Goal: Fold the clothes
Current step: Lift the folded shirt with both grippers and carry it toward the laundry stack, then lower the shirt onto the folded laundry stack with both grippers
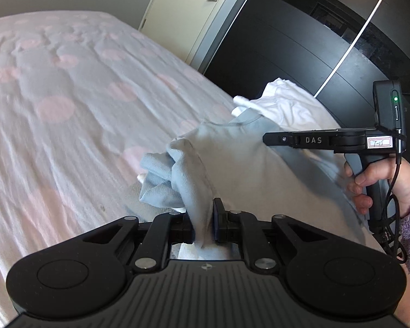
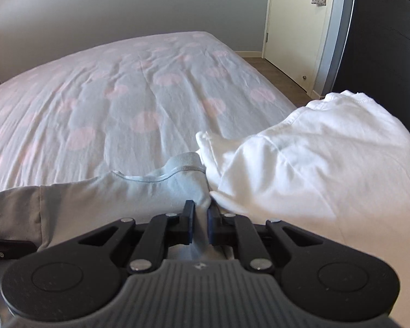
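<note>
The left gripper [image 1: 202,218] is clamped on a bunched corner of the pale blue garment [image 1: 232,158] at 6 o'clock; the right gripper [image 2: 201,220] pinches its other edge, stretching it over the bed [image 2: 109,104], probably for laying flat. A white garment [image 2: 314,150] lies at 3 o'clock.

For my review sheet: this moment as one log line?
left tool: shut on light blue garment | right tool: shut on it | white garment beside | bed

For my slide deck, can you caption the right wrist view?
Right gripper pinching a pale blue garment beside a white garment on the pink-dotted bed.
</note>
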Demonstrator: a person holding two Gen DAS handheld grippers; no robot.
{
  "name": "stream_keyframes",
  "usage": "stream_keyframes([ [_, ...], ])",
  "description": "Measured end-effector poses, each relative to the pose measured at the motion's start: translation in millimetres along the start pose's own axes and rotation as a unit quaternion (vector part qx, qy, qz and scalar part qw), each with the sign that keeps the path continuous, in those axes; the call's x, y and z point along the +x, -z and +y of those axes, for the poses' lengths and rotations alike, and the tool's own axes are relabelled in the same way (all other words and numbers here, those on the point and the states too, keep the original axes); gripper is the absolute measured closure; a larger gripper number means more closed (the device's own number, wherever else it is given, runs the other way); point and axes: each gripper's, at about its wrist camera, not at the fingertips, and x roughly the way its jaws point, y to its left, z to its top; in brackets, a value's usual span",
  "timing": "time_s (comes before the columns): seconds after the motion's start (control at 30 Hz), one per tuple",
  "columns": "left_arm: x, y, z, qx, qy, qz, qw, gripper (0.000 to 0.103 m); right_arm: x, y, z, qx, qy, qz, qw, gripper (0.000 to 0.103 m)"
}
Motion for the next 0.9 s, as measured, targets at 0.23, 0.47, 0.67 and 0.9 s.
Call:
stream_keyframes([
  [0.23, -2.0, 10.7, 1.6, -0.017, -0.009, -0.003, 0.9998, 0.093, 15.0, 2.3, 14.0, -0.021, 0.017, 0.016, 1.0, 0.092],
  [0.47, -25.2, 2.3, -3.6, -0.005, -0.032, -0.015, 0.9994, 0.084, -6.9, -6.7, 16.8, -0.032, 0.02, 0.01, 0.999, 0.082],
  [0.67, -58.6, -3.0, -7.2, 0.001, -0.093, -0.049, 0.9945, 0.084, -57.3, -8.8, 15.4, -0.038, 0.024, -0.04, 0.998, 0.081],
  [0.9, -73.7, 6.9, -64.4, 0.073, -0.029, -0.055, 0.9954, 0.084, -102.6, 39.9, 9.7, -0.025, 0.011, -0.038, 0.999, 0.081],
])
